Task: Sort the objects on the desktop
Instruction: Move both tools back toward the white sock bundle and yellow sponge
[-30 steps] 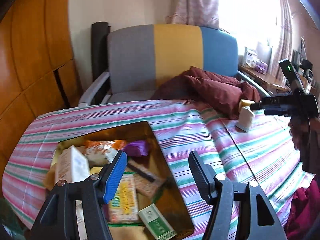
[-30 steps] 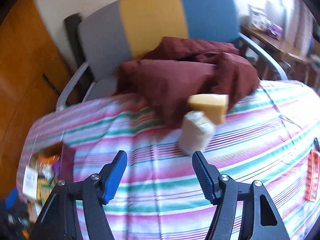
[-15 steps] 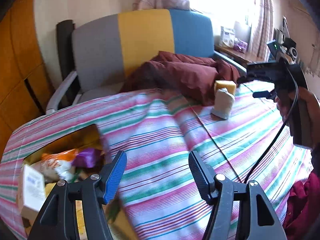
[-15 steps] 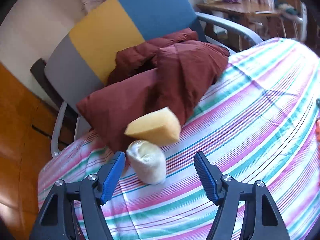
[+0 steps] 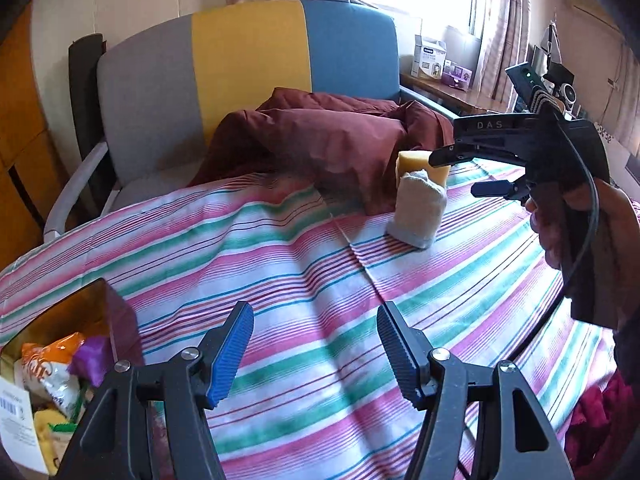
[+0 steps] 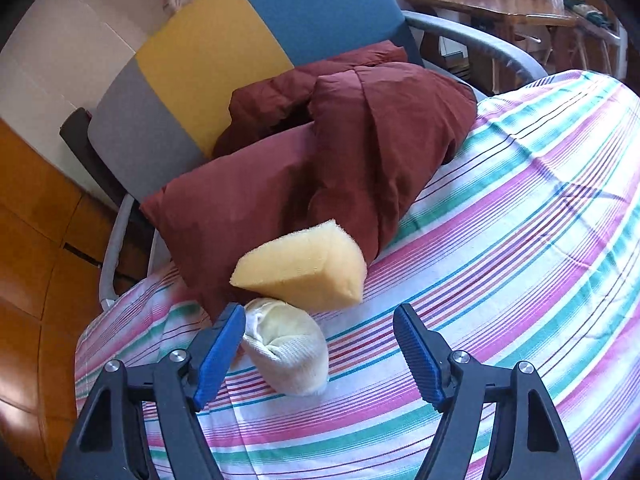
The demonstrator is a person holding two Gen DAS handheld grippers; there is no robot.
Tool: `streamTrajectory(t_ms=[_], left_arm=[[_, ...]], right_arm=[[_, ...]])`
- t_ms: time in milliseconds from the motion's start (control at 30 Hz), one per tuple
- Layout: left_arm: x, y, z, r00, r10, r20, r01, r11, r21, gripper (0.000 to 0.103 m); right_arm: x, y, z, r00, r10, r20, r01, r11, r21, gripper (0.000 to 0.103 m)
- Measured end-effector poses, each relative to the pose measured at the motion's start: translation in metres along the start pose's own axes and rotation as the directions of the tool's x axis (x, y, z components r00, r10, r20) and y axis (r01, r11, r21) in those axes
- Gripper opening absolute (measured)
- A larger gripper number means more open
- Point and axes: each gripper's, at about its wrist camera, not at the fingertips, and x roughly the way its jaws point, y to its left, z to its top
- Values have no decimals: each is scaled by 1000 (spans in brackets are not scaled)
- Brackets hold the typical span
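Striped cloth (image 5: 304, 280) in pink, green and white is spread over the counter. A white rolled sock (image 6: 286, 350) lies on it, touching a yellow sponge (image 6: 302, 266) that is leaned against a maroon jacket (image 6: 320, 160). The right tongs (image 6: 320, 354) are being opened around the sock, nothing gripped. The left tongs (image 5: 314, 346) are held open and empty near a box of packets (image 5: 60, 380).

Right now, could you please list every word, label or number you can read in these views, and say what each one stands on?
"DAS": on the black body of the right gripper.
White label with a barcode, in the box: print too small to read.
Orange snack bag: lettering blurred.
White carton on the far desk: print too small to read.
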Motion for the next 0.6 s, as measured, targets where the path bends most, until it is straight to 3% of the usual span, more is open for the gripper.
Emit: streamTrajectory(t_ms=[300, 600], left_arm=[[18, -11, 10, 1000, -2, -11, 2, 1000, 19, 65], [39, -25, 21, 998, 58, -27, -55, 994, 89, 65]], right_arm=[[-7, 8, -1, 1000, 18, 22, -18, 999, -34, 84], [-8, 6, 2, 999, -9, 38, 11, 999, -52, 87]])
